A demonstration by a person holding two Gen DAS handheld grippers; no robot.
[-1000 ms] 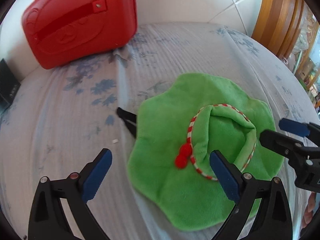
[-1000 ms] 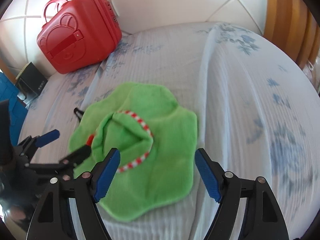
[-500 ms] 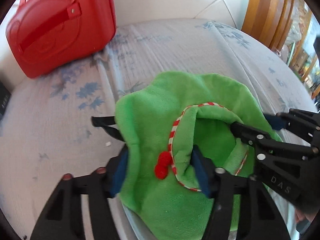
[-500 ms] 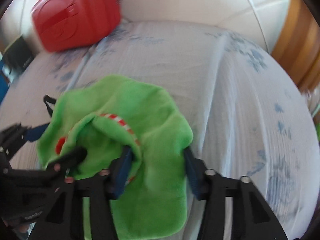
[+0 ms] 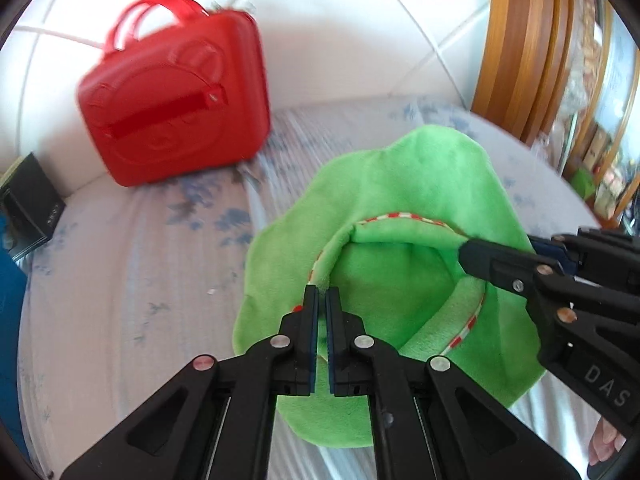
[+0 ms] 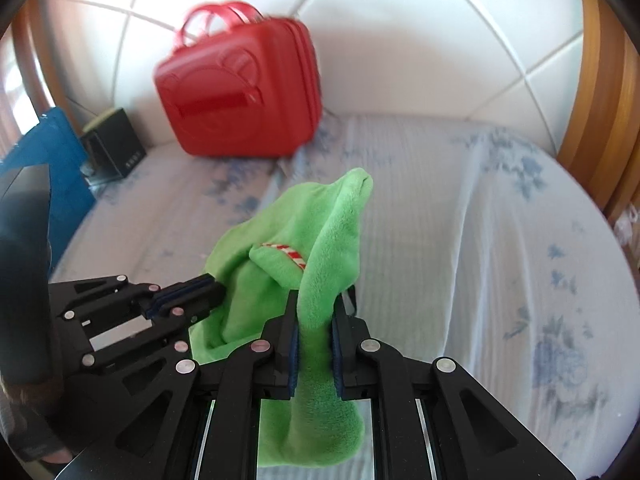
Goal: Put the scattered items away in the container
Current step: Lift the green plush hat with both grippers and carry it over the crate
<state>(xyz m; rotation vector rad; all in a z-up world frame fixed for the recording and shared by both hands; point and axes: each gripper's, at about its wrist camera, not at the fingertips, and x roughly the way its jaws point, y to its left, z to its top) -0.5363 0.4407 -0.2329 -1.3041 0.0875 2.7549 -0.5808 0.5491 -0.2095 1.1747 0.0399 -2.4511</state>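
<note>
green hat (image 6: pixel 320 280) pinched in both grippers

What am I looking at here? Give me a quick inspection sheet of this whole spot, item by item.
Surface: bed sheet, pale with blue flowers, wrinkled.
Job's things: green plush hat with red-white trim, raised off the sheet; red case at the back, closed, upright.
Clutter: black box left of the case; a small white scrap on the sheet.
Grippers: left tool and right tool have just closed, each pinching the hat.
Cables: nothing seen.
Surroundings: white padded headboard, wooden frame, something blue at the left.
</note>
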